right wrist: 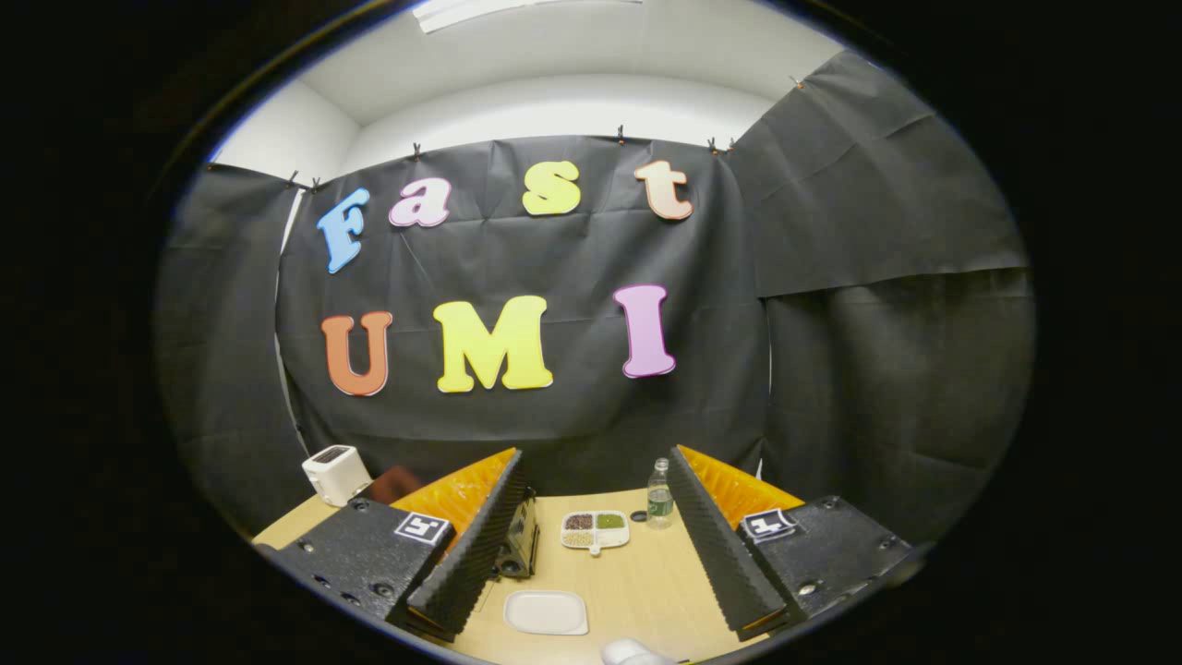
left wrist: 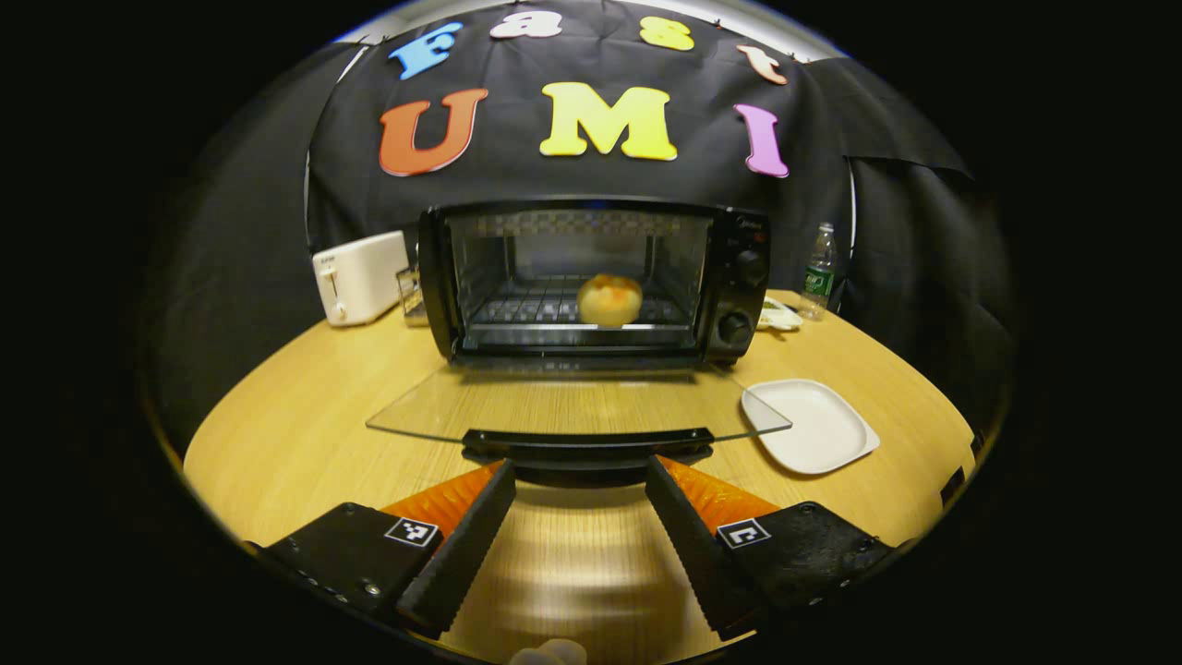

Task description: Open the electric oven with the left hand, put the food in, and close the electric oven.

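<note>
Bun [left wrist: 609, 299] on oven [left wrist: 591, 282] rack; door [left wrist: 577, 406] down; left gripper [left wrist: 580, 503] agape.

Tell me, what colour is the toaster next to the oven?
White; the toaster shows best in the left gripper view.

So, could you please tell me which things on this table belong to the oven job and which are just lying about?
Belongs to the job:
- electric oven, its glass door folded down open
- bread roll on the rack inside
- left gripper, open, just before the door handle

Lying about:
- toaster
- white plate
- water bottle
- divided snack dish
</note>
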Tool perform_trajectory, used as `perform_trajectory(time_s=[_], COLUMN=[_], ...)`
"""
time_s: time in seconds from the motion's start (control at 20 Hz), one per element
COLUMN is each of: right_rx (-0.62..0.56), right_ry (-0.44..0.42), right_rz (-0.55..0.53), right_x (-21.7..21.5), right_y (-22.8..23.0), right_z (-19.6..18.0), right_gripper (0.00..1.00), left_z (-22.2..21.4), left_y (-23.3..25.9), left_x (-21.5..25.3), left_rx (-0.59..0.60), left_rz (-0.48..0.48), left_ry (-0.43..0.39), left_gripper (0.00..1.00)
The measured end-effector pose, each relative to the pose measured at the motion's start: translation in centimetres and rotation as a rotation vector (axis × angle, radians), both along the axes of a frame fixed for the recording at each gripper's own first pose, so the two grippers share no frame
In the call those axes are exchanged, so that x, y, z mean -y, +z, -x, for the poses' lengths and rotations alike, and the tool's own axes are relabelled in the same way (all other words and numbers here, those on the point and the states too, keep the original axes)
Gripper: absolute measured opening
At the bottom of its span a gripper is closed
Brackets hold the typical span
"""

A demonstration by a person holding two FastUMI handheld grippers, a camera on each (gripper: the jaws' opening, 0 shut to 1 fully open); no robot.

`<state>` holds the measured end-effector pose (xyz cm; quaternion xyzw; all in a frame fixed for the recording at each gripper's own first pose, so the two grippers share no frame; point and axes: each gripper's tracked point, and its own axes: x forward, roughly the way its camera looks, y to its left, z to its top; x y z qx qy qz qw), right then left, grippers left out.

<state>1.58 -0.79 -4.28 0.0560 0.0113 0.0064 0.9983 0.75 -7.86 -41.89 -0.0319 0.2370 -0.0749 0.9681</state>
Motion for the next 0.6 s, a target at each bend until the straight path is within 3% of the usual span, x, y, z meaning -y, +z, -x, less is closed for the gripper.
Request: perform_trajectory(time_s=[0.05,0.1,0.25,0.3,0.35,0.55,0.6], right_rx=[-0.001,-0.001,-0.013,-0.012,-0.009,-0.005,-0.007], right_ry=[-0.003,-0.004,-0.007,-0.010,-0.015,-0.015,-0.016], right_rz=[0.005,0.008,-0.008,-0.006,-0.006,-0.015,-0.020], right_x=[0.1,0.3,0.6,0.9,1.1,1.4,1.5], right_y=[0.0,0.0,-0.2,-0.3,0.0,0.1,0.1], right_z=[0.1,-0.1,0.2,0.2,0.2,0.3,0.3], right_gripper=[0.97,0.97,0.97,0.97,0.97,0.97,0.97], left_z=[-0.4,-0.5,-0.5,-0.7,-0.7,-1.4,-1.7], left_y=[0.4,0.9,0.7,1.0,1.2,2.4,2.9], left_x=[-0.3,-0.3,-0.3,-0.5,-0.6,-0.8,-0.8], left_rx=[0.006,0.022,0.004,0.010,0.012,0.041,0.052], left_rz=[-0.009,-0.008,-0.004,-0.002,-0.006,-0.020,-0.019], left_ry=[0.009,0.014,0.006,0.013,0.016,0.011,0.012], left_gripper=[0.83,0.94,0.95,0.88,0.95,0.95,1.00])
